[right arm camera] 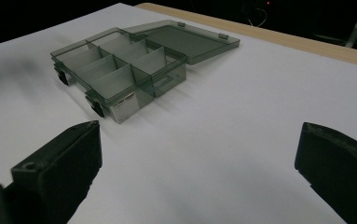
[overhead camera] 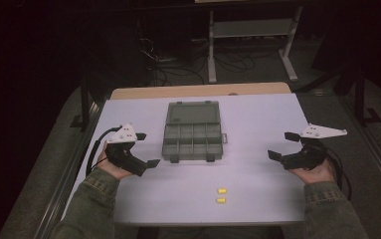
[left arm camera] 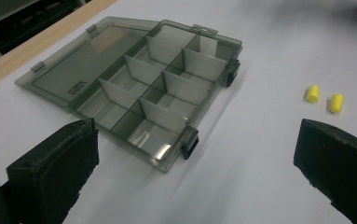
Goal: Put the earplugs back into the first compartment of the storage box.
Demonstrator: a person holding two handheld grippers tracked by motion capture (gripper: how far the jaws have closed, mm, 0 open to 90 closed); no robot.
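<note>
Dim, dark surroundings; soft, slightly blurred table (overhead camera: 257, 114) surface.

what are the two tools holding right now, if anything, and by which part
Nothing is held. The left tool and the right tool both stand open and empty above the table, either side of the open compartment box; the two yellow earplugs lie untouched.

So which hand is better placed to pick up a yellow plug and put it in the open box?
Probably the right tool: open, empty, slightly nearer the two yellow plugs. The left tool, also open, sits beside the box.
</note>
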